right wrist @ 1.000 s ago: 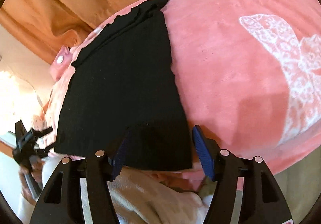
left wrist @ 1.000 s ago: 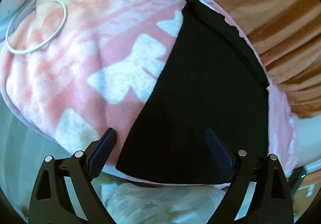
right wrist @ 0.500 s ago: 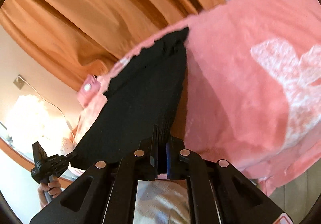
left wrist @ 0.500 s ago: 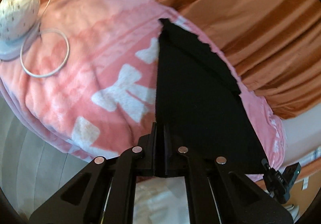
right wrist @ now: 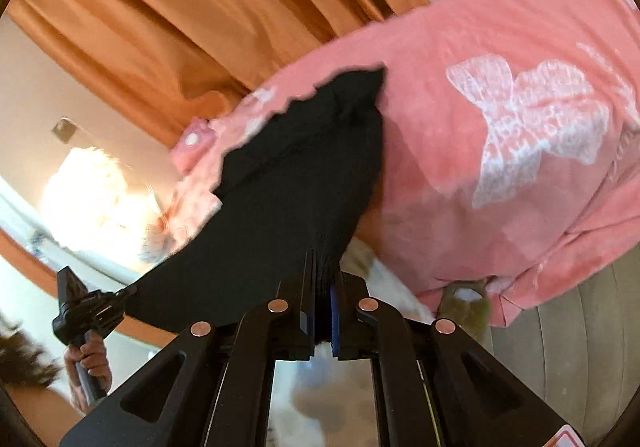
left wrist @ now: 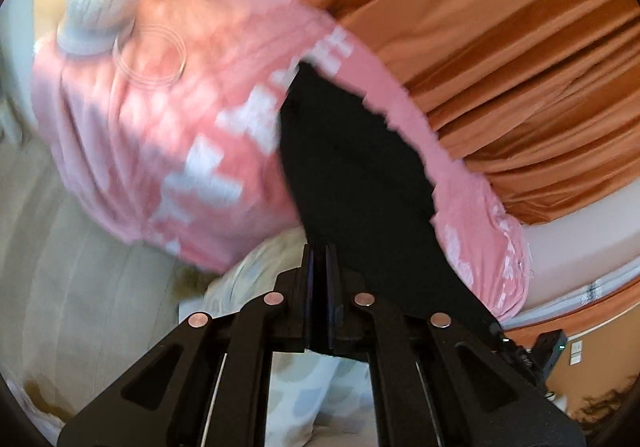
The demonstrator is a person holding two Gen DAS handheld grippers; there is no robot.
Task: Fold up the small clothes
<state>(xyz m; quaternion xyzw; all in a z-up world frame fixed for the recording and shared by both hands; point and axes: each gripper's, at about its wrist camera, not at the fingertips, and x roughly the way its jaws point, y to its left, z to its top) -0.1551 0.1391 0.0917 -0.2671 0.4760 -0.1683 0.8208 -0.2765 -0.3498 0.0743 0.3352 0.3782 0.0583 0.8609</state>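
A black garment (left wrist: 352, 175) lies partly on a pink blanket with white bows (left wrist: 168, 119); its near edge is lifted off the bed. My left gripper (left wrist: 320, 259) is shut on one near corner of the garment. My right gripper (right wrist: 324, 271) is shut on the other near corner of the same garment (right wrist: 304, 175). The cloth hangs taut between the two grippers. In the right wrist view the left gripper (right wrist: 86, 309) shows at the far left, pinching the cloth. In the left wrist view the right gripper (left wrist: 536, 351) shows at the lower right.
Orange curtains (left wrist: 500, 47) hang behind the bed. A white cable loop (left wrist: 150, 55) and a pale pillow (left wrist: 104, 3) lie at the far left of the blanket. A bright lamp (right wrist: 88, 199) glows left of the bed. Grey floor (left wrist: 60, 287) lies below the blanket's edge.
Both grippers closed on the garment's near corners and have lifted them up and back. The near edge has risen off the blanket, and both views have tilted upward.
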